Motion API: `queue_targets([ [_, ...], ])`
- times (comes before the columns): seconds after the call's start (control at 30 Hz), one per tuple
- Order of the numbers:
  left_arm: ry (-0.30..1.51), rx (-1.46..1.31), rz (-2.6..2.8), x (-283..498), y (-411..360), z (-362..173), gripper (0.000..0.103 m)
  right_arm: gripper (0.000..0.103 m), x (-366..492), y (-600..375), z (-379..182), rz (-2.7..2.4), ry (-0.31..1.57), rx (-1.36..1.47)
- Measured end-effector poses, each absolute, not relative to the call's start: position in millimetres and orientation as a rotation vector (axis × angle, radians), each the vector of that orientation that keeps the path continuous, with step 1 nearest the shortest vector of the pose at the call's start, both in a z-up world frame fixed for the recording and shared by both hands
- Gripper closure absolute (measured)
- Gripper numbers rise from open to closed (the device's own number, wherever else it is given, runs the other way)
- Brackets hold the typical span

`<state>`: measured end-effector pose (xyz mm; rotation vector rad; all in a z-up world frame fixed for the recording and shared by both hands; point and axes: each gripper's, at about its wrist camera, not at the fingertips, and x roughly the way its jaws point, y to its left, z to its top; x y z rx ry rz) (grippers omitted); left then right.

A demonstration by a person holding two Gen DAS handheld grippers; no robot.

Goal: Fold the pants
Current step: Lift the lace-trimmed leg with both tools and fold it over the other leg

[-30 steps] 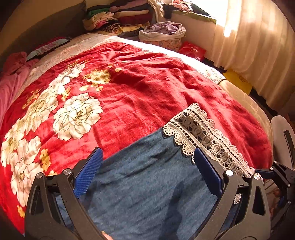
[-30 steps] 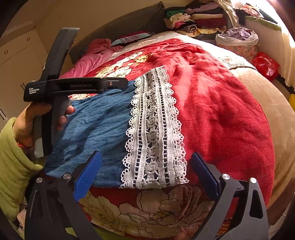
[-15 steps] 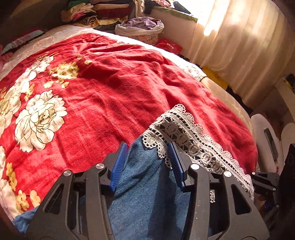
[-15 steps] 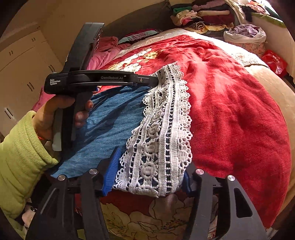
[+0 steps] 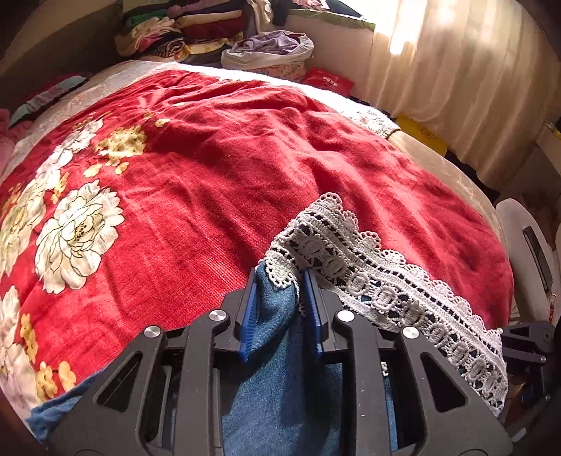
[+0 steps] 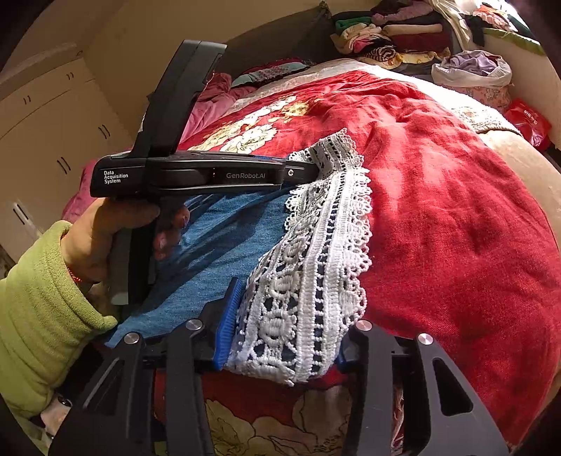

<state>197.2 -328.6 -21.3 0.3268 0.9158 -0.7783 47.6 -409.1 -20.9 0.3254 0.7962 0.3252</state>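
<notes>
The left gripper point(image 5: 280, 308) is clamped on a bunched corner of the blue pants point(image 5: 280, 386) at lower centre of the left wrist view, just where the denim meets its white lace trim point(image 5: 368, 280). The right gripper point(image 6: 284, 336), at lower centre of the right wrist view, is closed on the lace hem. The pants lie lifted at both held ends over a red floral blanket point(image 5: 210, 158) covering the bed. A hand point(image 6: 105, 238) in a green sleeve point(image 6: 38, 315) grips the other tool at left. Folded clothes point(image 5: 182, 31) are stacked at upper centre; a curtain point(image 5: 473, 87) hangs upper right.
</notes>
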Motion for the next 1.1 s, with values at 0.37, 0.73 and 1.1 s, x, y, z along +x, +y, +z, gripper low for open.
queue_targets([
  [0.37, 0.863, -0.017, -0.844, 195.6, -260.1, 20.9, 0.096, 0.069, 40.6, -378.8, 20.9, 0.407, 0.731, 0.229],
  [0.73, 0.765, -0.096, -0.68, 176.3, -140.2, 48.9, 0.096, 0.069, 47.7, -261.6, 52.9, 0.606, 0.699, -0.001],
  [1.1, 0.828, -0.458, -0.44, 160.4, -5.0, 19.8, 0.08, 0.069, 52.2, -181.3, 16.5, 0.657, 0.831, -0.142],
])
